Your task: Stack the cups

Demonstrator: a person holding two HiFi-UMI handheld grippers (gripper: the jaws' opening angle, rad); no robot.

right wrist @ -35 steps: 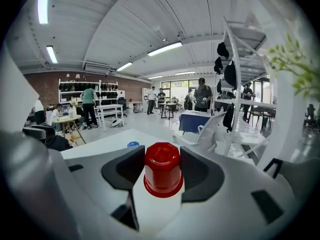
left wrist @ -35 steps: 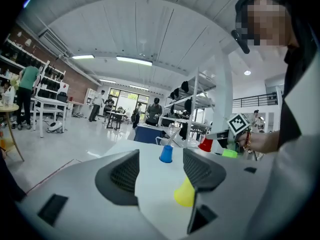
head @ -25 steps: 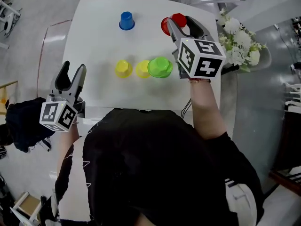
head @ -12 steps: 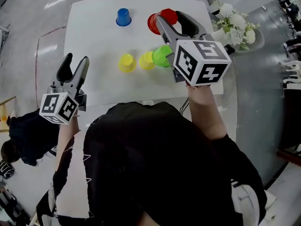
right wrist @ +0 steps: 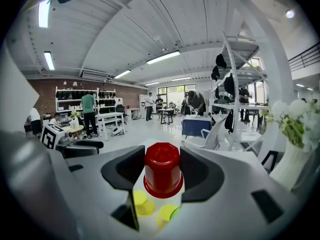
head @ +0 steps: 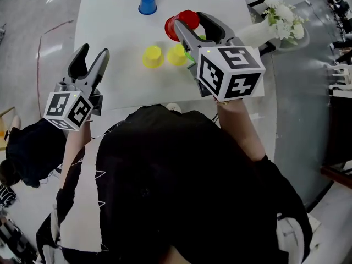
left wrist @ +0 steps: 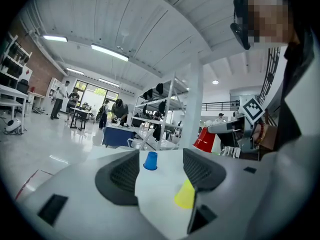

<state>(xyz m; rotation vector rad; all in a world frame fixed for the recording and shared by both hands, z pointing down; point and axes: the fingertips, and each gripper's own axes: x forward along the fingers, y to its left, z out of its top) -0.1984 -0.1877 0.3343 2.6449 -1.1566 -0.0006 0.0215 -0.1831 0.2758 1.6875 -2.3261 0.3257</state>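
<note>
Two yellow cups point(head: 153, 56) and one blue cup point(head: 147, 4) are sitting mouth-down on the tabletop point(head: 110, 32) in the head view. In the left gripper view, the left gripper point(left wrist: 160, 170) is gaping wide, empty. In the right gripper view, the right gripper point(right wrist: 162, 173) is holding one red cup point(right wrist: 162, 166) upright, mouth down, above the yellows; one green cup point(right wrist: 173, 213) is peeking out below.

Black top, bare forearms, a grey two-jaw gripper in each hand.

Loose black short-sleeved top point(head: 165, 186) with a white panel point(head: 82, 213) down the left side, flecked with small black marks. Left gripper point(head: 93, 50) and right gripper point(head: 190, 20) alike: pale grey bodies, curved dark grey jaws lined with ribbed, mesh-like pads point(left wrist: 125, 171). At the rear of each, a white cube printed with bold black square markers, small on the left point(head: 68, 109), far larger in frame on the right point(head: 228, 73).
</note>
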